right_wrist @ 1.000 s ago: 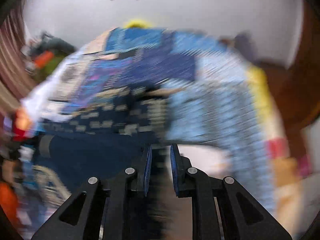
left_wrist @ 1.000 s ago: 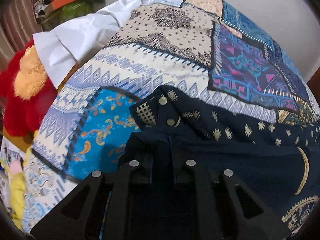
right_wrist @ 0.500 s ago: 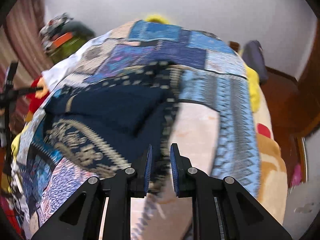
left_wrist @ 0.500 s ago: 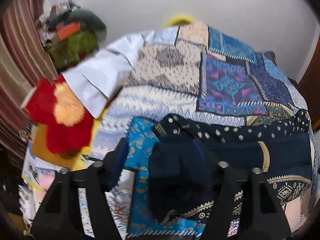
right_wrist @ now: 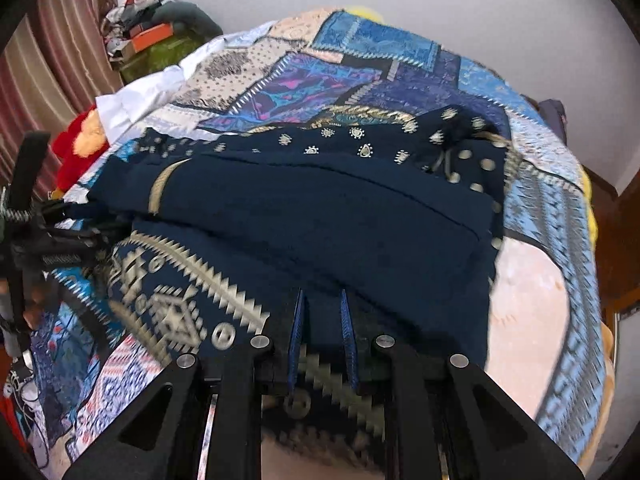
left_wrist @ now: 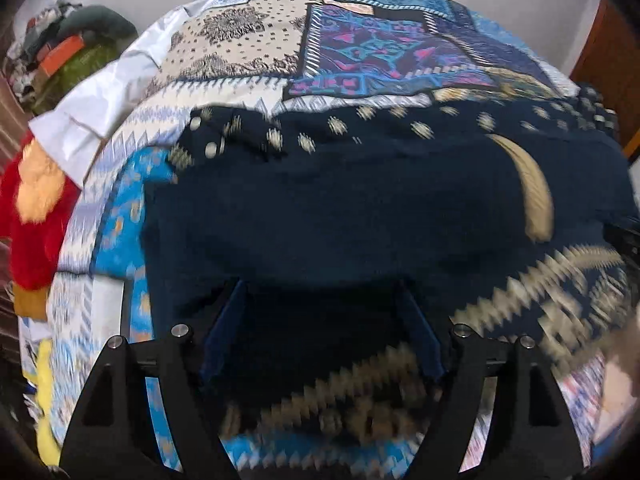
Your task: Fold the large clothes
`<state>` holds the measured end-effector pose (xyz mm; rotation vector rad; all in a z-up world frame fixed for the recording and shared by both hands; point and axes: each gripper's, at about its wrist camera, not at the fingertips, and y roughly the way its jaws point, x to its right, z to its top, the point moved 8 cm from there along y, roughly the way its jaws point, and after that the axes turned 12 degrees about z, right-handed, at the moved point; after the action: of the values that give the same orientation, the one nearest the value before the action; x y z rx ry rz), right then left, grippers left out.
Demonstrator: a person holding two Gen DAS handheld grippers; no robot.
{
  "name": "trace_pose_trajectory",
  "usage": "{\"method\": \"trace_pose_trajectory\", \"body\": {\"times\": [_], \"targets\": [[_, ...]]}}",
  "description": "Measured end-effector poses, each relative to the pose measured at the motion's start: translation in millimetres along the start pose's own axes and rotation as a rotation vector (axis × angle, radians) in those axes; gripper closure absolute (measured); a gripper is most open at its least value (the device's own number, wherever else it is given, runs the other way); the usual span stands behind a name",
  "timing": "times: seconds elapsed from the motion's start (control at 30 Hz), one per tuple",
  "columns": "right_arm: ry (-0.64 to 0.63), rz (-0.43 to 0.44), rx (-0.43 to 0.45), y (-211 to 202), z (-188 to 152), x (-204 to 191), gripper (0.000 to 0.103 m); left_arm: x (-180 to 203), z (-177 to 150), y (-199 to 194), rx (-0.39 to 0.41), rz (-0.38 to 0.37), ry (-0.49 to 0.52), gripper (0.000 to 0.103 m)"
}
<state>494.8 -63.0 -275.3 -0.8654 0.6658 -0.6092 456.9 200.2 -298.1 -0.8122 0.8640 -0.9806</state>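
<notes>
A navy garment (left_wrist: 340, 200) with gold dots and zigzag trim lies folded across the patchwork bedspread (left_wrist: 248, 40). My left gripper (left_wrist: 322, 286) hovers over its near part. Its jaws are opening wide, and the cloth lies under them with the pads clear of it. In the right wrist view the same garment (right_wrist: 320, 208) spreads ahead of my right gripper (right_wrist: 322, 296). That gripper is shut at the patterned near edge, and navy cloth fills the narrow gap between its pads. The left gripper (right_wrist: 40, 240) shows at the garment's left end.
A red and orange plush (left_wrist: 36, 216) and a white cloth (left_wrist: 104, 92) lie at the bed's left side. Piled belongings (right_wrist: 156, 36) sit in the far left corner by a striped curtain (right_wrist: 40, 72). A peach blanket (right_wrist: 528, 300) covers the right side.
The left jaws went from shut on navy cloth to wide apart, letting it drop. The right gripper swung from the bed's right side onto the garment's patterned edge, staying shut.
</notes>
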Motion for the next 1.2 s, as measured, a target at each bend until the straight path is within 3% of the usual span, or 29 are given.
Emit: {"method": "trace_pose_trajectory", "body": {"times": [0.1, 0.2, 0.3, 0.37, 0.43, 0.5, 0.57, 0.8, 0.97, 1.07, 1.2], "targets": [[-0.002, 0.048, -0.066, 16.4, 17.4, 9.1, 0.089, -8.7, 34.5, 11.0, 0.017, 0.066, 0.006, 0.027], [-0.042, 0.051, -0.051, 10.9, 48.2, 12.6, 0.089, -24.1, 73.1, 8.8, 0.046, 0.113, 0.007, 0.027], [-0.030, -0.017, 0.067, -11.4, 94.2, 26.7, 0.089, -44.3, 107.5, -9.9, 0.100, 0.135, -0.047, 0.027], [-0.001, -0.134, 0.137, -26.0, 115.6, 41.6, 0.089, -59.7, 120.6, -27.2, 0.131, 0.165, -0.098, 0.027], [0.015, -0.173, 0.149, -34.3, 124.8, 48.0, 0.089, -70.8, 122.6, -47.5, 0.161, 0.122, -0.139, 0.022], [0.000, -0.089, 0.134, -37.7, 119.5, 37.6, 0.089, -76.1, 113.5, -65.9, 0.189, 0.060, -0.156, 0.012], [-0.032, -0.044, 0.121, -42.0, 107.2, 25.0, 0.089, -76.6, 97.6, -76.2, 0.193, 0.049, -0.141, 0.012], [-0.061, -0.002, 0.027, -38.0, 40.0, -23.2, 0.089, -33.7, 32.1, -64.8, 0.103, -0.028, -0.012, 0.012], [-0.100, -0.025, 0.051, -35.9, 7.1, -49.4, 0.089, 24.4, -11.3, -37.7, 0.012, -0.119, 0.055, 0.012], [-0.147, 0.015, 0.000, -20.4, -7.2, -64.4, 0.089, 45.8, -20.1, -23.4, 0.012, -0.080, 0.077, 0.011], [-0.218, -0.038, -0.093, 14.9, -1.9, -54.6, 0.089, 52.5, -19.4, -16.7, 0.028, -0.057, 0.074, 0.009]]}}
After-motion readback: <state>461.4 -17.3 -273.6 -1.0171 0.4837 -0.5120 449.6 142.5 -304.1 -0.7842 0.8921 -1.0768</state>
